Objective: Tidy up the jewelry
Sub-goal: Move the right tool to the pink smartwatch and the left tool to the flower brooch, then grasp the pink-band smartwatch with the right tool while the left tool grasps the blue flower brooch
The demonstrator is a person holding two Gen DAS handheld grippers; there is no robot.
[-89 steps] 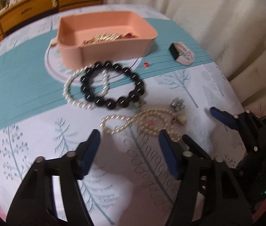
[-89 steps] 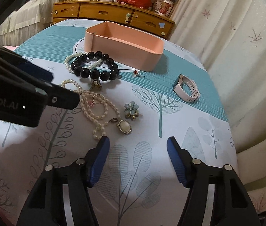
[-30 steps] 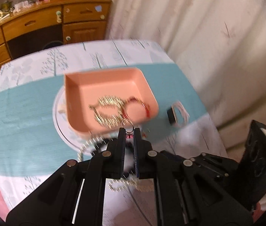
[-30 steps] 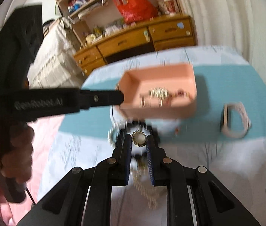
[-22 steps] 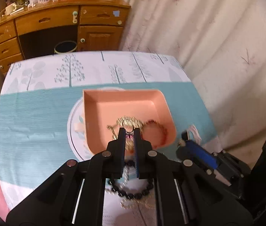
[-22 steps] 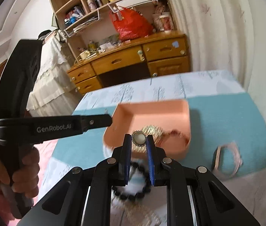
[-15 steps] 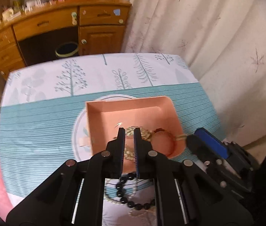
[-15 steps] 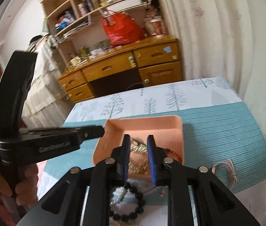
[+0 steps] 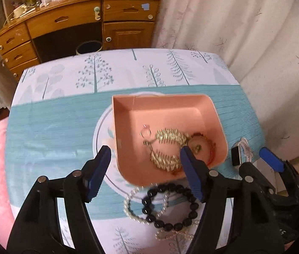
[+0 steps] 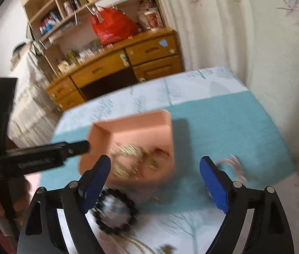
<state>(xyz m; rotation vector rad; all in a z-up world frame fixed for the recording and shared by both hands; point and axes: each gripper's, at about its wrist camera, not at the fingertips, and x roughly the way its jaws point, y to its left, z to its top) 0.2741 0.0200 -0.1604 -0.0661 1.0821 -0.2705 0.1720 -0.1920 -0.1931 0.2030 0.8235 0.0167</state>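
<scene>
White lettering on the left tool's body, seen from the right wrist, is too blurred to read. Both tools hang over the pink tray (image 9: 210, 114) in the middle of the bench (image 9: 65, 127). The left tool (image 9: 145, 165) and right tool (image 10: 155, 177) are opening, jaws wide, nothing between them. A gold necklace (image 9: 168, 146) and ring (image 9: 146, 130) lie in the tray; a black bead bracelet (image 9: 170, 207) lies just beside its near edge.

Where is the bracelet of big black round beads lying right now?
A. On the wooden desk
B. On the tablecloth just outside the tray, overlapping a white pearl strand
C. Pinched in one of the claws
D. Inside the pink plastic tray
B: the bracelet of big black round beads lies on the tree-print tablecloth, across a white pearl strand, just outside the pink plastic tray.
</scene>
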